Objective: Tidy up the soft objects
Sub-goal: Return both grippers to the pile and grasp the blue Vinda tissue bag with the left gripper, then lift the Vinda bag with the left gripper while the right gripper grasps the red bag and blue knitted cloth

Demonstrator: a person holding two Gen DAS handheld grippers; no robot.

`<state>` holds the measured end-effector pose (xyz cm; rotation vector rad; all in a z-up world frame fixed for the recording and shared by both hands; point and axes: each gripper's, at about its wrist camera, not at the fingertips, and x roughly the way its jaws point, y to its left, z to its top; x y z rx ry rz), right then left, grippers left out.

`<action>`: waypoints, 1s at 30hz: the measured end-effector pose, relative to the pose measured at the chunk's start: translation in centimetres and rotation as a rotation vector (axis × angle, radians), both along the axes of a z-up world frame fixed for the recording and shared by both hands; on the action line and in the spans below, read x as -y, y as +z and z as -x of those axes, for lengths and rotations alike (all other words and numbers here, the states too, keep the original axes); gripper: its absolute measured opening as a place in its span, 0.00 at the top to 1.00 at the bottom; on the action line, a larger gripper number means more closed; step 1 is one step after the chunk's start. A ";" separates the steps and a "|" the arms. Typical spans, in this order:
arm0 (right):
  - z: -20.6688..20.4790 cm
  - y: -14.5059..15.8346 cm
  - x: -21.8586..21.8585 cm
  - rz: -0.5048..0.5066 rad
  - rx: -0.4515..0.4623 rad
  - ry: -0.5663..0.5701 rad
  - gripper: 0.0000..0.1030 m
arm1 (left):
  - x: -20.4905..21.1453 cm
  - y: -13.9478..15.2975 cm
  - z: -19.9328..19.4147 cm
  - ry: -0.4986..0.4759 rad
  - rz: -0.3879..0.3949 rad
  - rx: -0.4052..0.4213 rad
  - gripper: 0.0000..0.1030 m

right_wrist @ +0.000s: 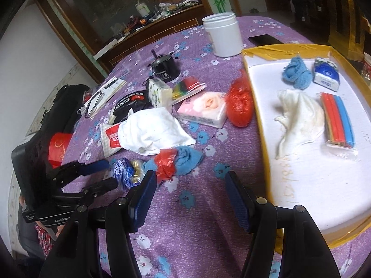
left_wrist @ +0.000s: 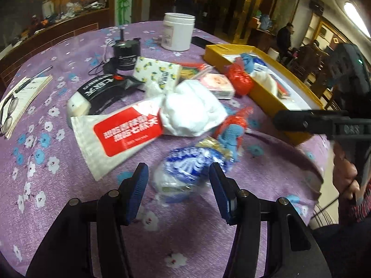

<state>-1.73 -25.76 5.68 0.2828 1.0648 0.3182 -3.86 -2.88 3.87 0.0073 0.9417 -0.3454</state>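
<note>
My left gripper is open over the purple flowered tablecloth, and a blue-and-white wrapped pack lies between its fingertips with the pads clear of it. The right wrist view shows that gripper at the left, by the same pack. My right gripper is open with nothing in it, beside the yellow box. A white cloth, a red bag with a blue cloth and another red bag lie on the table. The box holds a cream cloth, a blue knit piece and a tissue pack.
A white jar, a black canister, a phone, tissue packs, a red-and-white packet and glasses on a booklet crowd the far table. The table edge curves on the right, next to a person's hand.
</note>
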 end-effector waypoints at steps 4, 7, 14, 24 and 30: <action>-0.1 -0.5 -0.7 -0.008 -0.008 0.020 0.38 | 0.3 -0.1 -0.7 -0.009 -0.002 -0.003 0.49; -0.1 -0.7 -0.9 -0.013 -0.013 0.023 0.38 | 1.4 -0.3 -0.9 -0.073 -0.006 -0.002 0.49; -0.3 -1.1 -1.1 -0.026 -0.021 0.028 0.38 | 3.0 -0.9 -0.9 -0.106 -0.061 0.017 0.40; -0.7 -1.6 -1.9 -0.038 -0.035 0.040 0.38 | 4.0 -2.0 -1.2 -0.126 -0.085 0.000 0.46; -1.5 -2.4 -2.3 -0.042 -0.064 0.023 0.38 | 3.1 -1.3 -0.9 -0.092 -0.061 0.038 0.62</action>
